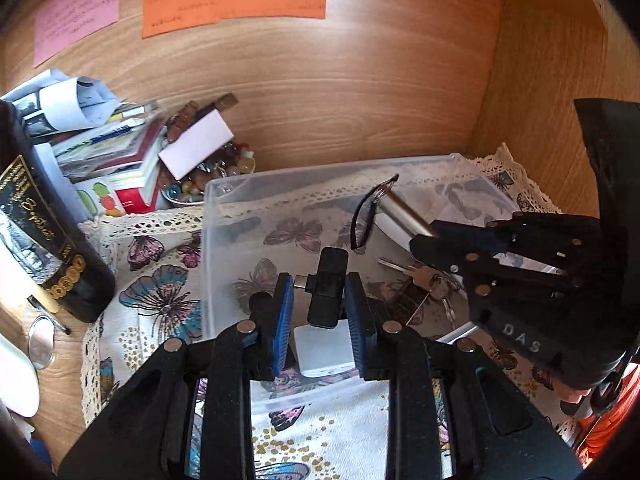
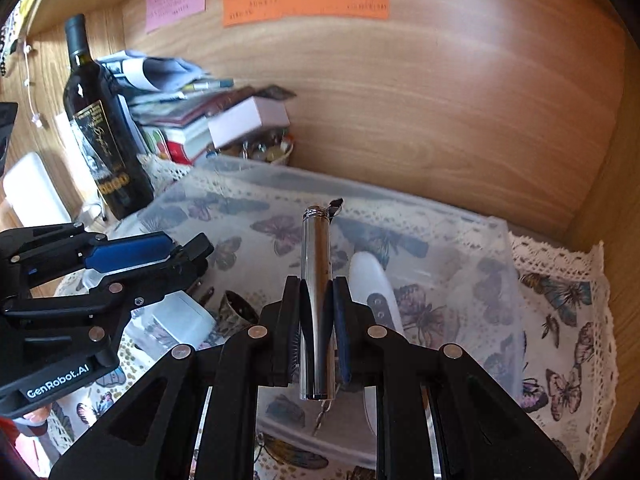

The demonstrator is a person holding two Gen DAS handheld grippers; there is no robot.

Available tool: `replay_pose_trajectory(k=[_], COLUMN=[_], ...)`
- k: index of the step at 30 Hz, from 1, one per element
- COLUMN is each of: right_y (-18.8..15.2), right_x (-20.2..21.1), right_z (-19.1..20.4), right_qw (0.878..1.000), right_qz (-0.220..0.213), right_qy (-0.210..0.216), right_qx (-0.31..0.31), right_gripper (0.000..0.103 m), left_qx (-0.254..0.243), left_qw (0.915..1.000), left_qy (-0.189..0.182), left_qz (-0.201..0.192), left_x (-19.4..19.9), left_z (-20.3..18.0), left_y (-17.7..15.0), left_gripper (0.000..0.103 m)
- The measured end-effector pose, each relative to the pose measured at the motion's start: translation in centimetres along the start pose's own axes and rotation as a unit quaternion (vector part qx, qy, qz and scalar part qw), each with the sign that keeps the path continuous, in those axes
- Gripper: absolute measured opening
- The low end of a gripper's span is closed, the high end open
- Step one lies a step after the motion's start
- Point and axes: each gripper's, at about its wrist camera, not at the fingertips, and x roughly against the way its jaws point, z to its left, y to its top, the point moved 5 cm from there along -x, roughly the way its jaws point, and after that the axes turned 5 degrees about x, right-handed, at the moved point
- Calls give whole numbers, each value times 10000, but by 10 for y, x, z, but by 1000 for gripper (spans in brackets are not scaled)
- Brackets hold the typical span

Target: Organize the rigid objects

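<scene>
1. Left wrist view: left gripper (image 1: 319, 312), lower centre of frame, jaws clamped on a small black adapter (image 1: 329, 288) with a plug stub pointing left. It hangs over the clear plastic bin (image 1: 280, 178), above a white block (image 1: 323, 350) lying inside; likely about to be dropped in.
2. Same view, right of frame: right gripper (image 1: 424, 236) clamped on a silver cylinder (image 1: 404, 210) with a black loop, over the bin. Keys (image 1: 420, 276) lie on the bin floor.
3. Right wrist view: the cylinder runs lengthwise between the jaws, centre frame, gripped mid-body, probably for balance. Left gripper (image 2: 192, 252) at left of frame.
4. Wine bottle (image 2: 100, 128) and stacked books (image 2: 188, 120), upper left, stand outside the bin on the butterfly cloth (image 2: 568, 292).
</scene>
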Motion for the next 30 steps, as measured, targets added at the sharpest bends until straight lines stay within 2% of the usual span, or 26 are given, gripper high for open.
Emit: replay_pose_trajectory(k=[9, 14, 15, 19, 22, 24, 28, 30], right_y=[0, 5, 7, 9, 8, 6, 2, -3], right_x=[0, 22, 27, 59, 85, 105, 138, 154], right_z=[4, 4, 3, 1, 2, 2, 3, 5], right_qw=[10000, 9996, 9988, 9965, 9937, 9908, 9846, 9811], right_qz=[49, -245, -466, -807, -1079, -1307, -1699, -1883], right_qy=[51, -67, -101, -191, -292, -344, -414, -438], right_qx=[66, 77, 107, 42, 20, -10, -76, -120], right_gripper=[15, 15, 15, 16, 20, 24, 43, 54], left_qx=[-22, -23, -23, 2, 3, -5, -10, 7], left_qw=[10000, 9998, 9997, 9984, 9963, 9945, 9901, 9875], left_qy=[-14, -26, -27, -45, -45, -39, 8, 10], left_qz=[47, -184, -252, -572, -855, -1043, -1401, -1577], left_x=[-1, 20, 27, 55, 79, 94, 125, 141], left_z=[-5, -8, -8, -10, -12, -13, -17, -18], left_y=[1, 5, 5, 8, 9, 9, 4, 1], left_gripper=[26, 26, 26, 28, 33, 41, 54, 68])
